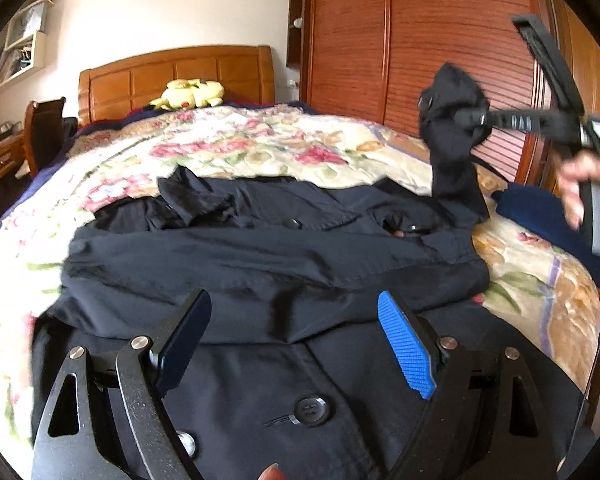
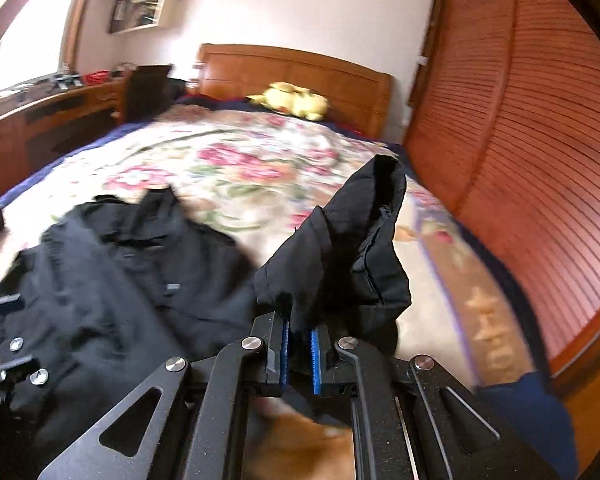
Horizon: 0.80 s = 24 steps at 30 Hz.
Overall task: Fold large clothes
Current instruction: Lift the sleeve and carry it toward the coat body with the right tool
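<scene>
A large black buttoned coat (image 1: pixel 268 264) lies spread on the floral bedspread (image 1: pixel 260 140). My left gripper (image 1: pixel 296 344) is open just above the coat's near part, its blue pad (image 1: pixel 406 348) showing, with nothing between the fingers. My right gripper (image 1: pixel 466 120) is shut on the coat's right sleeve (image 1: pixel 454 148) and holds it lifted above the bed. In the right wrist view the sleeve (image 2: pixel 352 248) stands bunched between the blue pads of the right gripper (image 2: pixel 298 346), and the coat body (image 2: pixel 112 280) lies to the left.
A yellow plush toy (image 1: pixel 192 94) rests by the wooden headboard (image 1: pixel 176 76). A wooden slatted wardrobe (image 1: pixel 420 40) runs along the bed's right side. A dark blue cloth (image 1: pixel 540 216) lies at the right bed edge. A desk and chair (image 1: pixel 44 132) stand left.
</scene>
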{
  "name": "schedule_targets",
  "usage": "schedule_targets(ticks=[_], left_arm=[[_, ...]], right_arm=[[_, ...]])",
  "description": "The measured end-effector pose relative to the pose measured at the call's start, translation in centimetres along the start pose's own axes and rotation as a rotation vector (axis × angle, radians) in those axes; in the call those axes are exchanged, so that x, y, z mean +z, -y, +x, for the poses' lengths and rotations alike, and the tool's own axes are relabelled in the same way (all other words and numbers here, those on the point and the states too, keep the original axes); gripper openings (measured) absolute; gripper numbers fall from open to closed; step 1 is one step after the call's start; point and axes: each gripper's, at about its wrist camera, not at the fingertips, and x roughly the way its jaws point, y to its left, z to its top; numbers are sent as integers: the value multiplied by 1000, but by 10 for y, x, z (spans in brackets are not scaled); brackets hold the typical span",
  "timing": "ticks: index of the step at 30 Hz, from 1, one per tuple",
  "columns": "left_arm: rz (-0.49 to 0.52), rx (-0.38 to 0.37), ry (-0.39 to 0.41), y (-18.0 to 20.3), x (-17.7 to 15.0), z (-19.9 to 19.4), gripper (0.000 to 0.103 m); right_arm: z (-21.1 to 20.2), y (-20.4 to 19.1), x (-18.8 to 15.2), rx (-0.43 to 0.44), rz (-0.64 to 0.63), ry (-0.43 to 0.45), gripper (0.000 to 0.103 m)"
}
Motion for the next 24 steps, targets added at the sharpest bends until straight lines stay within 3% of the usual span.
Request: schedule_targets(ticks=[8, 17, 24], left_arm=[[27, 62, 32, -19, -2, -37, 86], [19, 102, 41, -42, -10, -68, 86], [-27, 142, 58, -70, -12, -87, 86]], right_arm=[[-12, -28, -17, 76, -24, 12, 8], [-24, -26, 14, 16, -18, 83, 8], [-53, -62, 30, 76, -31, 204, 8]])
